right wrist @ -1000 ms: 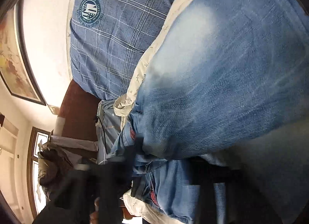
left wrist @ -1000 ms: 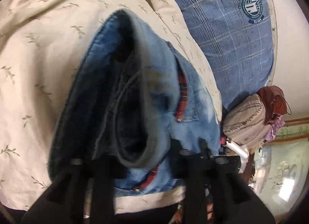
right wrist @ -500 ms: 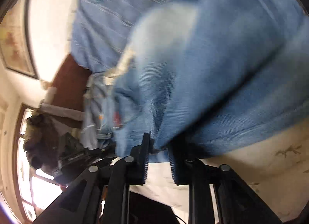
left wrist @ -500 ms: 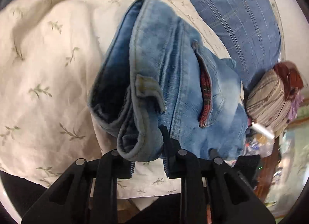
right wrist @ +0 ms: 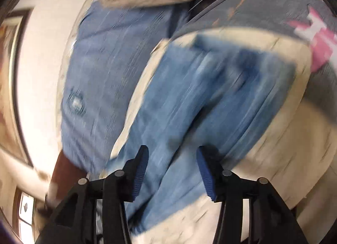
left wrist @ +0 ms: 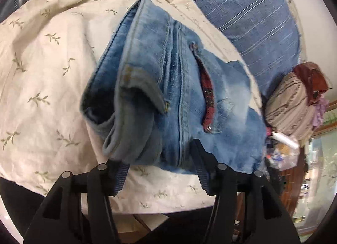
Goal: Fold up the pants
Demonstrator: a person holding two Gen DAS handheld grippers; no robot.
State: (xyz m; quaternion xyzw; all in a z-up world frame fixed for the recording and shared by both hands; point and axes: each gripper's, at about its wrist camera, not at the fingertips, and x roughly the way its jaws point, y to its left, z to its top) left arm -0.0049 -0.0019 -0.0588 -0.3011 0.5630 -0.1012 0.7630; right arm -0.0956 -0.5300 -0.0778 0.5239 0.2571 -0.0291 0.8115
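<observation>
The blue denim pants (left wrist: 168, 96) lie bunched and folded on a cream leaf-print bedcover (left wrist: 48, 71), with a red plaid lining showing at a pocket slit. My left gripper (left wrist: 161, 172) is open just in front of the pants' near edge, with no cloth between its pads. In the blurred right wrist view the pants (right wrist: 200, 107) lie on the same bedcover (right wrist: 284, 149). My right gripper (right wrist: 172, 172) is open over the near end of the denim and holds nothing.
A blue plaid pillow (left wrist: 252, 12) with a round badge lies behind the pants; it also shows in the right wrist view (right wrist: 101, 65). A striped beige bundle (left wrist: 292, 105) and clutter sit at the right. The bed's front edge (left wrist: 147, 208) is near my left gripper.
Both grippers have opened and let go of the pants, which now rest on the bedcover. Both have pulled back a little; the right view is blurred from motion.
</observation>
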